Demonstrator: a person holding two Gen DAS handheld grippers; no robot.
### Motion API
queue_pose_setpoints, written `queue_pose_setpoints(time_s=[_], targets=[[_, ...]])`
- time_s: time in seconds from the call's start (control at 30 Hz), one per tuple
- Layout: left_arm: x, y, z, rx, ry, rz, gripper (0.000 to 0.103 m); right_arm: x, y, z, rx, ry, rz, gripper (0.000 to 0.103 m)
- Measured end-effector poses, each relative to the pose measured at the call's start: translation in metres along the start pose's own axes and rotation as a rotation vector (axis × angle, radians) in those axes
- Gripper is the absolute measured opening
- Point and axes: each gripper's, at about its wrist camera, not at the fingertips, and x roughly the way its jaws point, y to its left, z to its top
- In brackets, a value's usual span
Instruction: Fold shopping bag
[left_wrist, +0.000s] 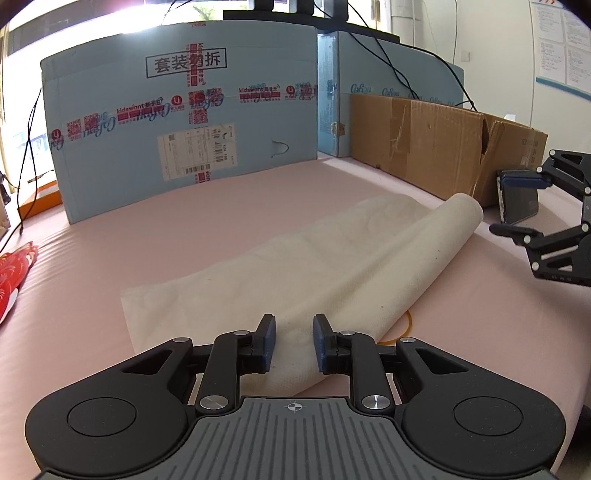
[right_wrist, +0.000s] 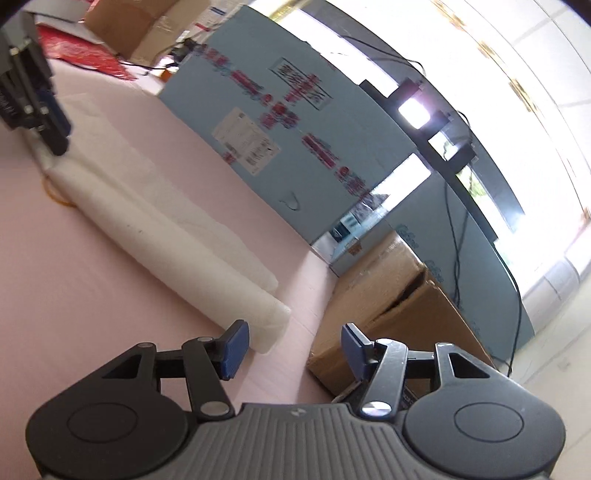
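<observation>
A cream cloth shopping bag (left_wrist: 295, 266) lies flat on the pink table, with its right long side folded over into a loose roll. An orange handle loop (left_wrist: 406, 325) peeks out under its near right edge. My left gripper (left_wrist: 294, 341) is open, its fingers straddling the bag's near end just above the cloth. My right gripper (right_wrist: 291, 347) is open and empty, off the bag's far end; it also shows in the left wrist view (left_wrist: 524, 206). The bag (right_wrist: 166, 221) shows in the right wrist view too, with the left gripper (right_wrist: 48, 122) at its other end.
A tall light-blue carton (left_wrist: 177, 125) stands along the back of the pink table (left_wrist: 92, 266). A brown cardboard box (left_wrist: 443, 147) sits at the back right, close to the bag's far end. A red patterned bag (left_wrist: 14, 273) lies at the left edge.
</observation>
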Motion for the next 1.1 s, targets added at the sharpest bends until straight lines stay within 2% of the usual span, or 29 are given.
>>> queue_pose_setpoints(time_s=[0.03, 0.13, 0.23, 0.37, 0.47, 0.5, 0.53, 0.63, 0.67, 0.73, 0.9, 1.0, 1.1], targets=[[0.0, 0.0, 0.0, -0.002, 0.0, -0.001, 0.021, -0.002, 0.005, 0.0, -0.045, -0.011, 0.024, 0.058], [0.0, 0.003, -0.001, -0.017, -0.001, -0.015, 0.022, 0.005, 0.022, 0.007, -0.175, -0.044, 0.07, 0.046], [0.0, 0.008, 0.0, -0.044, -0.001, -0.034, 0.022, 0.014, 0.031, 0.02, -0.284, -0.09, 0.108, 0.042], [0.0, 0.011, 0.0, -0.062, -0.001, -0.05, 0.022, 0.014, 0.058, 0.031, -0.566, -0.202, 0.113, 0.032], [0.0, 0.013, 0.0, -0.071, 0.0, -0.062, 0.023, 0.01, 0.077, 0.034, -0.774, -0.279, 0.087, 0.031], [0.0, 0.013, 0.0, -0.07, -0.001, -0.069, 0.024, 0.011, 0.079, 0.036, -0.806, -0.284, 0.096, 0.03], [0.0, 0.014, 0.0, -0.07, -0.004, -0.085, 0.032, 0.011, 0.08, 0.038, -0.834, -0.286, 0.106, 0.027], [-0.009, 0.011, 0.0, -0.029, -0.049, -0.127, 0.054, 0.014, 0.072, 0.047, -0.822, -0.245, 0.233, 0.011], [-0.012, 0.007, 0.001, 0.004, -0.071, -0.136, 0.061, 0.016, 0.069, 0.048, -0.805, -0.242, 0.255, 0.01], [-0.018, -0.001, 0.004, 0.095, -0.105, -0.158, 0.062, 0.017, 0.063, 0.051, -0.771, -0.24, 0.287, 0.01], [-0.013, -0.018, 0.009, 0.258, -0.066, -0.208, 0.062, 0.007, 0.048, 0.062, -0.641, -0.234, 0.407, 0.009], [-0.016, -0.026, 0.007, 0.346, -0.04, -0.256, 0.062, -0.002, 0.034, 0.069, -0.53, -0.213, 0.516, 0.009], [-0.02, -0.03, 0.005, 0.415, -0.019, -0.282, 0.062, -0.01, 0.013, 0.075, -0.388, -0.191, 0.663, 0.009]])
